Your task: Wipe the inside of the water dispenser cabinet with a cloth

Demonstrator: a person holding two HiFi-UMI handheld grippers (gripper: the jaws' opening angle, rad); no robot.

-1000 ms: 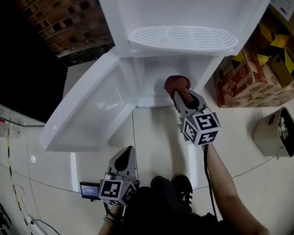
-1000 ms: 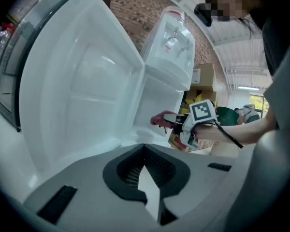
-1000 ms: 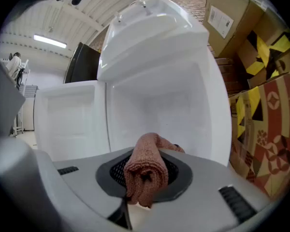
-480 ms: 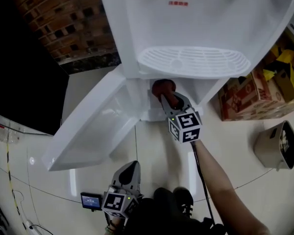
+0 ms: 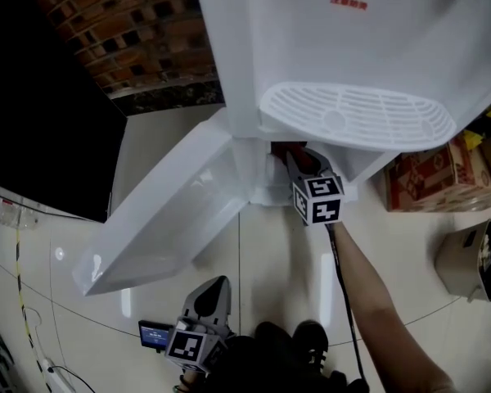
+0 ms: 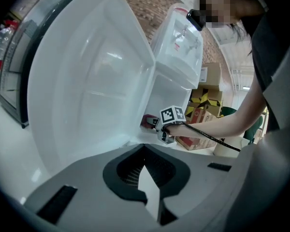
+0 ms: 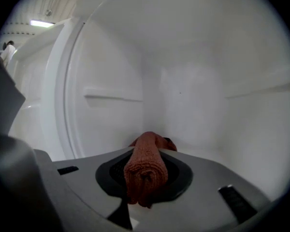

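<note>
The white water dispenser (image 5: pixel 352 39) stands with its lower cabinet door (image 5: pixel 172 211) swung open to the left. My right gripper (image 5: pixel 296 158) reaches into the cabinet under the drip tray (image 5: pixel 356 113), shut on a rolled rust-red cloth (image 7: pixel 146 166). In the right gripper view the cloth's far end lies near the white back corner of the cabinet (image 7: pixel 154 95). The cloth (image 5: pixel 288 149) barely shows in the head view. My left gripper (image 5: pixel 211 297) hangs low near my body, shut and holding nothing. It faces the open door (image 6: pixel 87 81) and the right gripper (image 6: pixel 157 125).
Cardboard boxes (image 5: pixel 425 178) and a beige bin (image 5: pixel 470 260) stand to the right of the dispenser. A brick wall (image 5: pixel 123 31) is behind, and a dark panel (image 5: pixel 33 121) to the left. A small device (image 5: pixel 154 334) lies on the tiled floor by my shoe (image 5: pixel 311 338).
The right gripper has pushed the cloth further into the cabinet, and most of the cloth now hides under the drip tray. The left gripper stays low and idle.
</note>
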